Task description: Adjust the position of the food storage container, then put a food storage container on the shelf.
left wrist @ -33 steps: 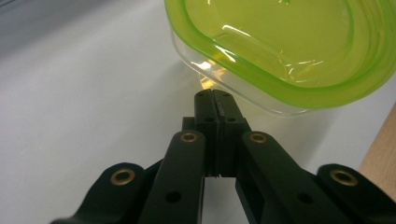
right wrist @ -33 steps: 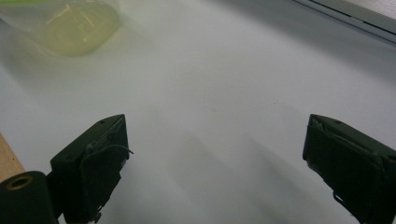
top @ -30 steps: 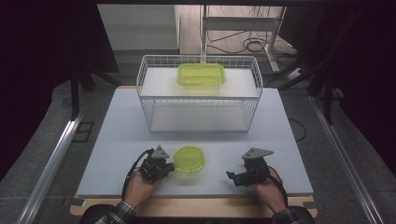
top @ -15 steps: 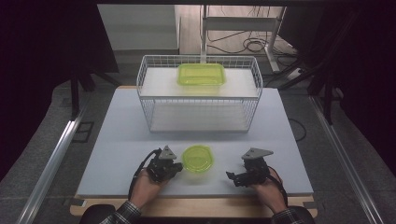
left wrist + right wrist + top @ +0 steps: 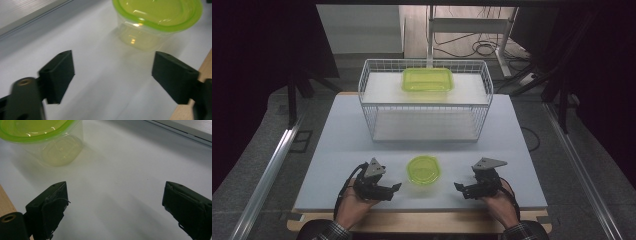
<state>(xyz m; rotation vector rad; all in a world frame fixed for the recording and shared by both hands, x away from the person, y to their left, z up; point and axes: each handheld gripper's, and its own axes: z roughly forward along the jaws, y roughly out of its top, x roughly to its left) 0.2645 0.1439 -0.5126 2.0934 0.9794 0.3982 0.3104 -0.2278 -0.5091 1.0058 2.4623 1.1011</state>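
A small round clear container with a green lid (image 5: 424, 170) stands on the white table near the front edge, between my two grippers. My left gripper (image 5: 394, 190) lies just left of it and points at it. Its jaws have just been opening, and they stand wide with nothing between them. In the left gripper view the container (image 5: 157, 22) sits ahead and to the right of the left gripper (image 5: 113, 77), apart from both pads. My right gripper (image 5: 459, 189) rests to the right of the container, open and empty. The right gripper view has the container (image 5: 42, 140) at upper left, beyond the right gripper (image 5: 115, 205).
A white wire basket (image 5: 424, 107) stands at the middle back of the table. A rectangular green-lidded container (image 5: 428, 79) rests on a white shelf inside it. The table's wooden front edge (image 5: 422, 222) runs just behind both hands.
The left gripper slid the round container a little to the right, then opened its jaws, let go and drew back to the left. The right gripper has kept still.
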